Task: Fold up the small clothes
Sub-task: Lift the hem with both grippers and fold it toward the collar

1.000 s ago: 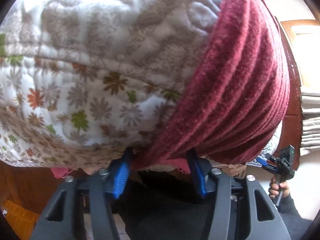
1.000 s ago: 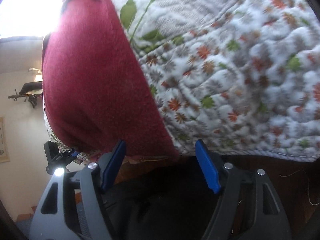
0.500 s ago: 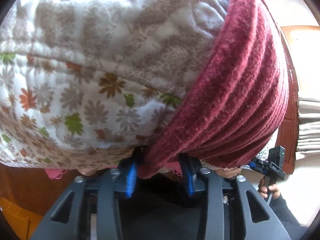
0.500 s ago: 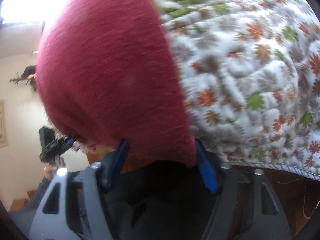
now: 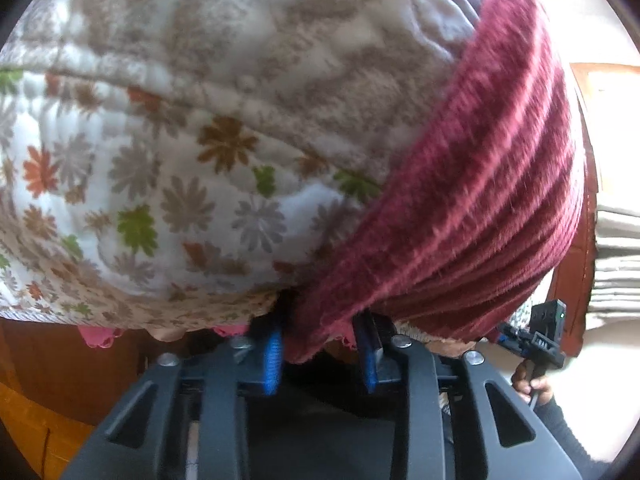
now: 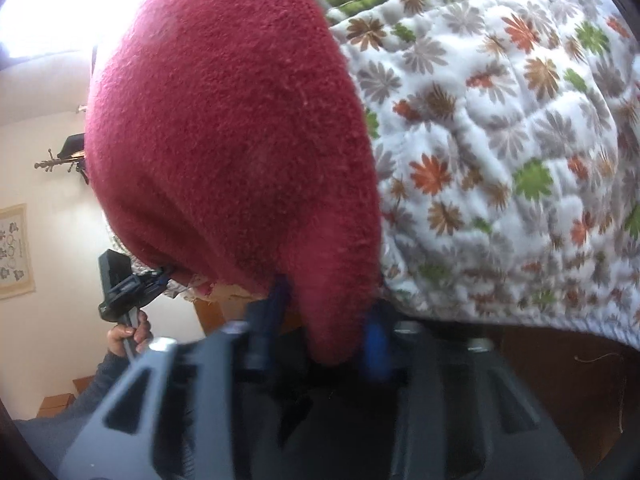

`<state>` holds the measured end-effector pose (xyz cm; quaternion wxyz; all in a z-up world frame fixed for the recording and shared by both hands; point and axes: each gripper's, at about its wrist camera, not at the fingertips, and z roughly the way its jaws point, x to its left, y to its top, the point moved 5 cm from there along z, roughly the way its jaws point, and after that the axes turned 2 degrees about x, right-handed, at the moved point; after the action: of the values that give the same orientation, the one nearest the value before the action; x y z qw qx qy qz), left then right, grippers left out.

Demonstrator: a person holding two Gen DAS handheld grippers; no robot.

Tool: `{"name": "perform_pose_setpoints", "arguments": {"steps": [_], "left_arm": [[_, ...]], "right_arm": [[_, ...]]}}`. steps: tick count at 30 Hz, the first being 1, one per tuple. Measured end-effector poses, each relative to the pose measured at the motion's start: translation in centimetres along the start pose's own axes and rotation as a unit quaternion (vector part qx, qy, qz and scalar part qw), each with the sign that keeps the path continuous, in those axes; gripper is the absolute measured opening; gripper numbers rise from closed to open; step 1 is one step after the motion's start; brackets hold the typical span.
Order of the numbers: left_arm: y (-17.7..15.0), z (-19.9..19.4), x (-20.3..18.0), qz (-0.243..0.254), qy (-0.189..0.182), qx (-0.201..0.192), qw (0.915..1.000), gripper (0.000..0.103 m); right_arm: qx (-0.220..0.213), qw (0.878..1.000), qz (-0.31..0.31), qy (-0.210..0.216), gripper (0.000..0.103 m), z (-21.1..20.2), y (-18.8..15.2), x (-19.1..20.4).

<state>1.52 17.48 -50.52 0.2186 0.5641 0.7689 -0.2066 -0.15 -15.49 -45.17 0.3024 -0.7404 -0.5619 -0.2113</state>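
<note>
Lying along the near edge of the flowered quilt (image 5: 168, 184), the dark red garment (image 5: 472, 216) is being pinched at one corner by the left gripper (image 5: 320, 354) and at its other by the blurred right gripper (image 6: 326, 320), its far end being cut off.

A maroon garment (image 5: 472, 208) lies on the floral quilt (image 5: 168, 184).
</note>
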Motion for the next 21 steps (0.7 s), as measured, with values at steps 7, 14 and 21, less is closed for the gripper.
{"name": "perform_pose_setpoints", "arguments": {"steps": [7, 14, 21], "left_arm": [[-1.5, -2.1, 0.1, -0.033, -0.078, -0.006, 0.9964, 0.006], [-2.7, -7.4, -0.1, -0.039, -0.152, -0.027, 0.9872, 0.006], [-3.3, -11.3, -2.6, -0.025, -0.227, -0.045, 0.9725, 0.006]], "right_arm": [[-0.016, 0.998, 0.028, 0.055, 0.006, -2.0, -1.0, 1.5], [-0.043, 0.993, 0.03, 0.107, 0.006, -5.9, -1.2, 3.4], [-0.087, 0.983, 0.021, 0.161, 0.006, -10.5, -0.9, 6.0]]}}
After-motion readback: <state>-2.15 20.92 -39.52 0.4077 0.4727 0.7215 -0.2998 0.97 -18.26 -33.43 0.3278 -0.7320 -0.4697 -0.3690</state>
